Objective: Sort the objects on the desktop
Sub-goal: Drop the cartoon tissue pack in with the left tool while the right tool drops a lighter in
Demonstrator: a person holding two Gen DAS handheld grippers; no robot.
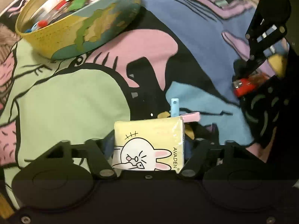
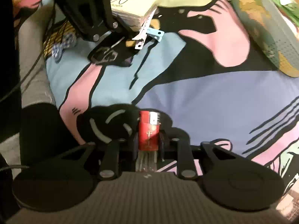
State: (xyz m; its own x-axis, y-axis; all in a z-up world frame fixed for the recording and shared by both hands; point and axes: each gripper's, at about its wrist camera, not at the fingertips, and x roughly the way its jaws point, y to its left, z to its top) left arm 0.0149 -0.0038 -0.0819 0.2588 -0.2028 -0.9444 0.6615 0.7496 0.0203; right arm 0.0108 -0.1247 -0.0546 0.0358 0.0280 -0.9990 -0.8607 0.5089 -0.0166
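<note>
A yellow tissue pack (image 1: 149,130) with a cartoon rabbit sits between the fingers of my left gripper (image 1: 148,145), whose pads press its two sides. It rests low over the colourful cloth (image 1: 65,97). In the right wrist view a red lighter (image 2: 149,128) with a metal top stands between the fingers of my right gripper (image 2: 149,140), which is shut on it and points down at the cloth. The lighter (image 1: 244,86) and the right gripper's black linkage show at the right edge of the left wrist view. The tissue pack (image 2: 134,5) shows at the top of the right wrist view.
A round patterned tin (image 1: 104,24) holding several small items stands at the back left, and shows again as the tin (image 2: 261,28) at upper right. A blue clip (image 1: 174,106) and a pink clip (image 1: 190,116) lie just beyond the tissue pack. A black shape with grey arcs (image 2: 110,125) lies beside the lighter.
</note>
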